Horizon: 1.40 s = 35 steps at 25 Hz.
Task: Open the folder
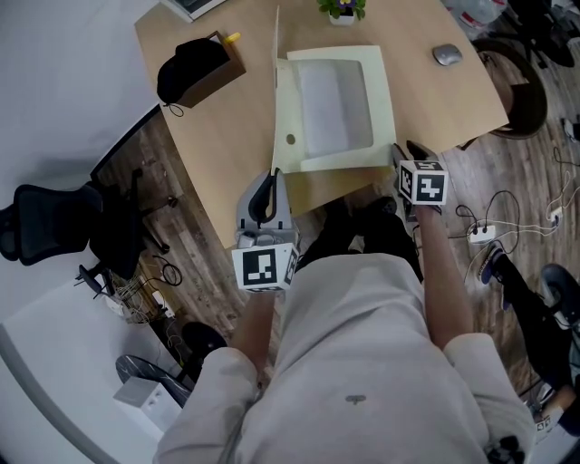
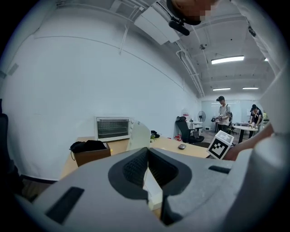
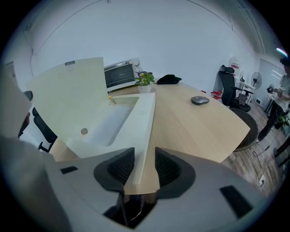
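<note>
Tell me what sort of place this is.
Probably an office or lab workspace: a wooden desk with a computer mouse on it, and a black swivel chair beside it.

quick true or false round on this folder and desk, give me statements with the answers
1. The folder has its cover raised. True.
2. The left gripper is open and empty. False: its fingers are shut on the cover.
3. A mouse lies on the table. True.
4. The right gripper holds the mouse. False: its fingers are open, with the folder's near edge between them.
5. The plant stands on the floor. False: it stands at the table's far edge.
</note>
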{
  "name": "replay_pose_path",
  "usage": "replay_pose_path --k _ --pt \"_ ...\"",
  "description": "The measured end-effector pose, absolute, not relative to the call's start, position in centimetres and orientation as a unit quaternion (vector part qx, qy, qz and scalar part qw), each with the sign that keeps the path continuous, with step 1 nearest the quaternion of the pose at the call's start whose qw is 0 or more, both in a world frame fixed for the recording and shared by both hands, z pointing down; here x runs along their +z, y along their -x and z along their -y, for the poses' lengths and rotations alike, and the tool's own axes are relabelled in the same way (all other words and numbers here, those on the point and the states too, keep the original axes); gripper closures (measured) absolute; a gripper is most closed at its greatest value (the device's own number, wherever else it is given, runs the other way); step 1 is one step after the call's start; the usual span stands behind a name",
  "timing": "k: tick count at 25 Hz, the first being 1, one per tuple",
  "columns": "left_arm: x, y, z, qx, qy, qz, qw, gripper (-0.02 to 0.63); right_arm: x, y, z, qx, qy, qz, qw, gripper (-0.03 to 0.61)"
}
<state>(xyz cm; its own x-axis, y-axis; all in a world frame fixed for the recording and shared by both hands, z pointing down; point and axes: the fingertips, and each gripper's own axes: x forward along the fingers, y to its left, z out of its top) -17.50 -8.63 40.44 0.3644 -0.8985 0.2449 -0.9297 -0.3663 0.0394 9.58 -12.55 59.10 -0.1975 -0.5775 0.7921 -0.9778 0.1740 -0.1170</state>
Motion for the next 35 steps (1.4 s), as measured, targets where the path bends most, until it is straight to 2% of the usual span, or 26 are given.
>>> replay_pose_path --k 27,35 --pt "45.7 26.7 4.8 0.075 -0.708 0.672 0.202 0.607 59.1 -9.9 14.0 0.317 -0.574 0.684 0.321 0.462" --pt "47.9 29.3 4.5 0.124 -0.671 0.705 0.196 0.607 58.9 -9.7 14.4 0.314 -0.570 0.687 0.324 0.477"
